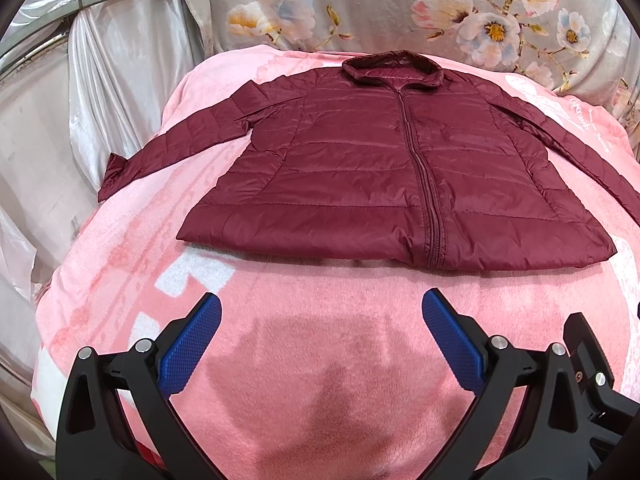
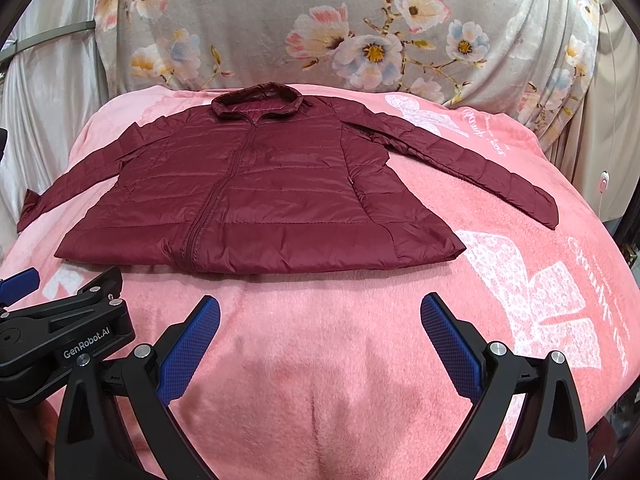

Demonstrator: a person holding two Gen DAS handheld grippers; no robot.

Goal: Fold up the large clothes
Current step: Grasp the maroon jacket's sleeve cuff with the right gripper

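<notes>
Pink fleece blanket [image 1: 120, 248] on bed, flat maroon quilted puffer jacket [image 1: 360, 160] zipped.
Light, slippery nylon; grab sleeve cuffs; left tool [image 1: 321, 322], right tool [image 2: 320, 322] both wide, empty.

Bare pink blanket [image 2: 320, 340] lies before your tools — open passage up to the jacket [image 2: 260, 200] hem; floral cushions [image 2: 320, 32] wall the far side.

Maroon quilted puffer jacket [image 2: 260, 196] lies flat, zipped, sleeves spread, on a fuzzy pink blanket [image 2: 320, 320]; right gripper [image 2: 320, 304] wide open near it.
</notes>
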